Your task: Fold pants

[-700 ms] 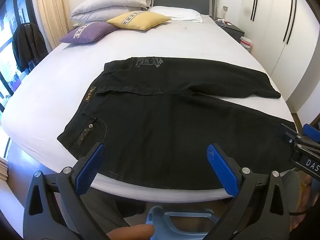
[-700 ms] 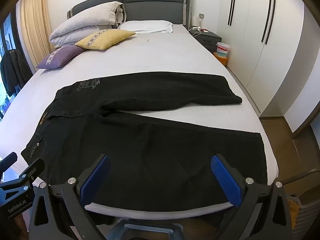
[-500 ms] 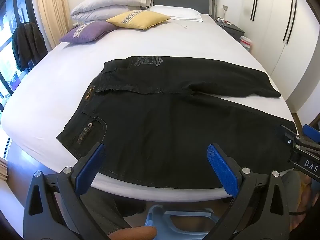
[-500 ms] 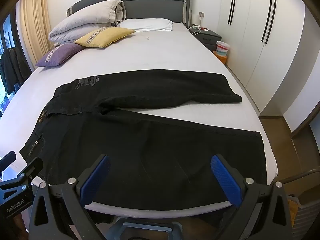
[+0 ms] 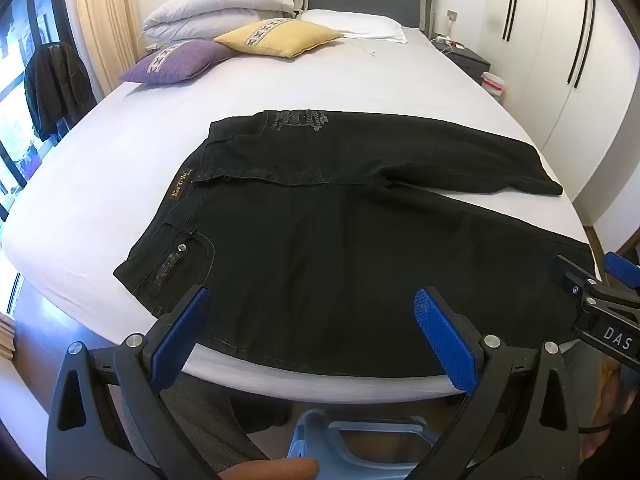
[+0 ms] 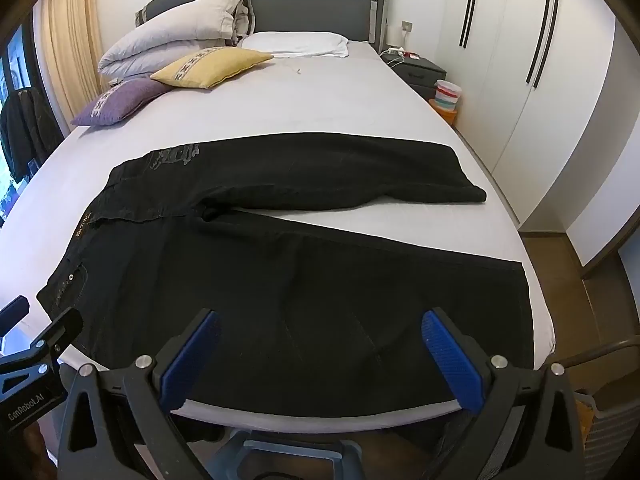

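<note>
Black pants (image 5: pixel 340 240) lie spread flat on the white bed (image 5: pixel 160 128), waistband to the left, the two legs fanned apart toward the right. The near leg (image 6: pixel 320 300) runs along the bed's front edge; the far leg (image 6: pixel 340 172) ends near the right side. My left gripper (image 5: pixel 312 312) hovers open above the near edge by the back pocket (image 5: pixel 176 260), with nothing between its blue pads. My right gripper (image 6: pixel 320 332) is open too, above the lower part of the near leg. Neither touches the cloth.
A purple cushion (image 5: pixel 176 60), a yellow cushion (image 5: pixel 280 36), a folded duvet (image 5: pixel 224 8) and a white pillow (image 5: pixel 356 28) sit at the headboard. A nightstand (image 6: pixel 416 70) and white wardrobe doors (image 6: pixel 540 100) are on the right. Dark clothing (image 5: pixel 56 84) hangs at the left window.
Both views have shifted slightly, the pants sitting a touch higher in the frames. Both grippers stay open and the pants have not moved.
</note>
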`<state>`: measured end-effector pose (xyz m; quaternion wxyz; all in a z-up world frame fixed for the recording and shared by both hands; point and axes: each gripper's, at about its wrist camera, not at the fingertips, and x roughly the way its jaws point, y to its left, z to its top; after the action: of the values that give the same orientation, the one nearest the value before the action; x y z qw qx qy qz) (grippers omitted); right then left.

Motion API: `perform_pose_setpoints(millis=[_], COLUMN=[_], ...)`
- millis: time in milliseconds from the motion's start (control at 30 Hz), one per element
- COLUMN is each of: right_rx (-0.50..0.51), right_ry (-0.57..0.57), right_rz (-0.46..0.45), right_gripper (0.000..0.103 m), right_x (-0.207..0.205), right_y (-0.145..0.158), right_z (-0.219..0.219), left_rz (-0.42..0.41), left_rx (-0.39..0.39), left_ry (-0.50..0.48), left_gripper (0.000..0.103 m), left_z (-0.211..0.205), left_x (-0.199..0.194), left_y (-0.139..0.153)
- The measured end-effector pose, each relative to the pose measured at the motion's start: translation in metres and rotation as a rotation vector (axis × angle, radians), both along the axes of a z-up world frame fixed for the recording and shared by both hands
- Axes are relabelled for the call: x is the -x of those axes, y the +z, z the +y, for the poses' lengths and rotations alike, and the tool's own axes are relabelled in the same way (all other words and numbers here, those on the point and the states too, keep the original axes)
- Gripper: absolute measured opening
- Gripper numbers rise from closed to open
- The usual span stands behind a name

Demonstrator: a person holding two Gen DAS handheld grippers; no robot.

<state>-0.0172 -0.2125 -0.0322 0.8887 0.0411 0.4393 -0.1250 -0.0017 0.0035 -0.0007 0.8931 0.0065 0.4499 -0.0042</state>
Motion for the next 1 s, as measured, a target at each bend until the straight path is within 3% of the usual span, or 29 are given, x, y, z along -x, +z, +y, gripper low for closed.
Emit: perform_pose_setpoints(millis=[1000], right_rx=[-0.012], right_ry=[0.007], right_rz=[-0.004], right_gripper=[0.103], right_x=[0.0024], right_y=[-0.0037], right_z=[0.0050], left_rz=[0.004], left_rx=[0.000], left_ry=[0.001], left_gripper=[0.103], left_z=[-0.0019], left_x=[-0.0012], left_y=[-0.0026])
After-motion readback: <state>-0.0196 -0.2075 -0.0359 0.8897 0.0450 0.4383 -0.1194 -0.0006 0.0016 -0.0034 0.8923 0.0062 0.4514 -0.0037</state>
